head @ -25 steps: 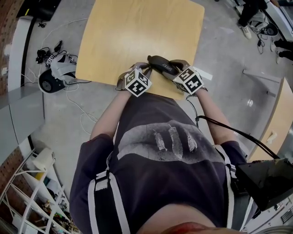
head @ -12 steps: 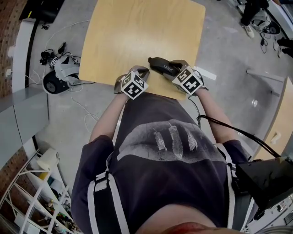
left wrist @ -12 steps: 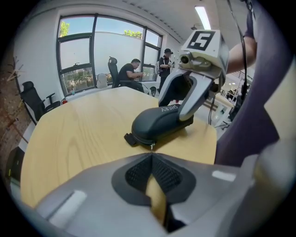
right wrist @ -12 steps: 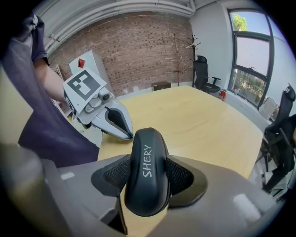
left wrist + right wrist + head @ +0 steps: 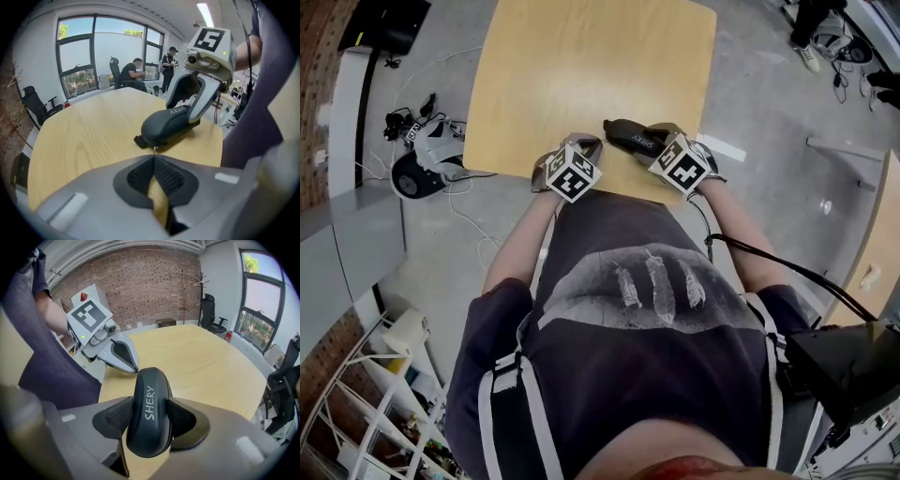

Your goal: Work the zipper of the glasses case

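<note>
Right claw (image 5: 149, 414): clamps glasses case (image 5: 148, 380) steady at worktop's (image 5: 581, 66) near edge.
Left claw (image 5: 153, 158): pinches zipper pull (image 5: 154, 149), seemingly ready to drag.

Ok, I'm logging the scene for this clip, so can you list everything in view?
glasses case: one, black, on the near edge of the table, clamped in the right gripper.
zipper pull: one, metal, at the case's end, pinched at the tips of the left gripper.
table: one, light wood, centre.
device with cables: one, white and black, on the floor left of the table.
office chairs: several, black, by the windows.
coat stand: one, dark, by the brick wall.
people: two, dark clothes, beyond the table.
left gripper: one, grey, shut on the zipper pull.
right gripper: one, grey, shut on the glasses case.
T-shirt: one, dark grey, the person's own.
</note>
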{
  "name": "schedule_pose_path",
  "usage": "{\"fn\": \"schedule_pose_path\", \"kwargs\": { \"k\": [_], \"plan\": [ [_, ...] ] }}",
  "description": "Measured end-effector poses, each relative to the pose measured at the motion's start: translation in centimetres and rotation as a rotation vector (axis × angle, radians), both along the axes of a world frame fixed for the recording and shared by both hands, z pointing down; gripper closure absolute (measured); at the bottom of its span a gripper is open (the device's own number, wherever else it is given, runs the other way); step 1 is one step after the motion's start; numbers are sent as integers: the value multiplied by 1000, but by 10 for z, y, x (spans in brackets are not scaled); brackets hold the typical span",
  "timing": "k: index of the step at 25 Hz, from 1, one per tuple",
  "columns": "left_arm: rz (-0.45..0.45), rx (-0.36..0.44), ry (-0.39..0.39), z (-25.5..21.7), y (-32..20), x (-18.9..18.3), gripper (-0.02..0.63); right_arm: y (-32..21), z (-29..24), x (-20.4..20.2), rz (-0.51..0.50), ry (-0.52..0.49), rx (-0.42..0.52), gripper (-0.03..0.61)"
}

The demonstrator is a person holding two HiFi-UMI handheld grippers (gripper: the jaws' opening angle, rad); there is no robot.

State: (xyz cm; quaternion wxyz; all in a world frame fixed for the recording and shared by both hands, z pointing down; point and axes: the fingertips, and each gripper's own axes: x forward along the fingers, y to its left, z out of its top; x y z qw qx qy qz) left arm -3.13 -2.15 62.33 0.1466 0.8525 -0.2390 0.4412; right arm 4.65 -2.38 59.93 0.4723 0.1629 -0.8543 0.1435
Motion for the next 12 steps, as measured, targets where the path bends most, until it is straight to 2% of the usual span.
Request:
{"fn": "schedule_pose_path", "kwargs": {
  "k": [7, 12],
  "plan": [
    [-14, 6, -3, -1, -8, -4, 614, 2, 0, -1, -16, 6, -7, 342],
    [19, 17, -23, -3, -13, -5, 612, 4, -1, -1, -45, 22, -20, 345]
  ]
}}
